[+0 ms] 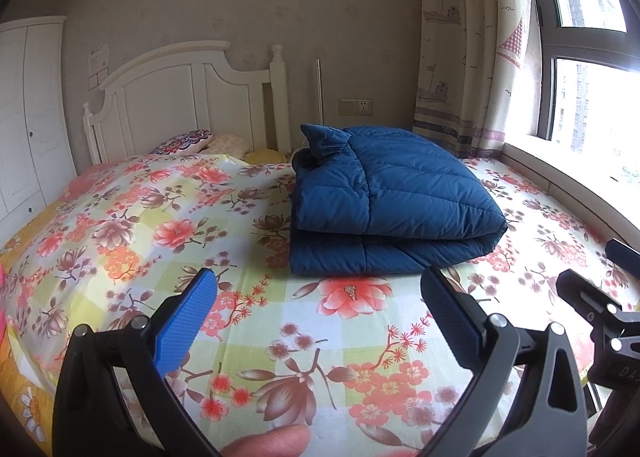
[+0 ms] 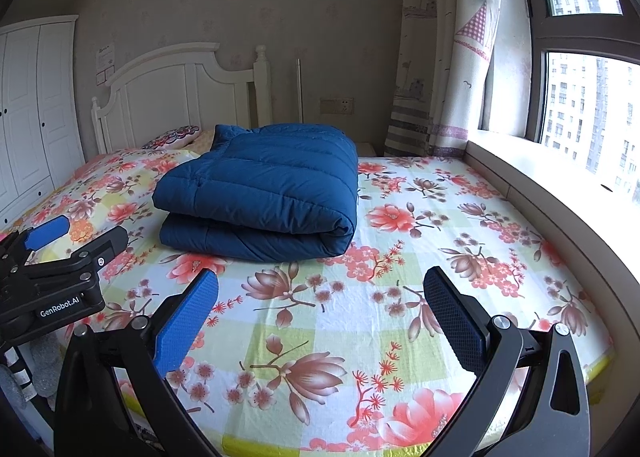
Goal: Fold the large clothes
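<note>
A blue quilted down jacket [image 1: 384, 197] lies folded into a thick, roughly rectangular bundle on the bed [image 1: 160, 217], which is covered by a floral sheet in orange, pink, brown and pale green. The bundle sits toward the head of the bed, its doubled fold edge facing the cameras and its collar end bunched up at the far side near the white headboard [image 1: 188, 93]. In the left wrist view the left tool [image 1: 318, 289] hovers above the sheet just short of the jacket, its two blue-padded fingers [image 1: 188, 329] spread wide apart and holding nothing; a fingertip of the person [image 1: 272, 443] shows at the bottom edge. The right tool [image 2: 320, 291] is likewise released, fingers spread over bare sheet, with the jacket [image 2: 260, 193] ahead and slightly to its left, not touching it. Each tool appears at the edge of the other's view, so the two sit side by side near the foot of the bed. A patterned cushion [image 1: 184, 141] lies by the headboard beyond the jacket. A white wardrobe [image 2: 28, 105] stands along the left wall, and a printed curtain [image 2: 444, 57] hangs beside a large window [image 2: 584, 105] on the right, with a wide sill running along the bed.
</note>
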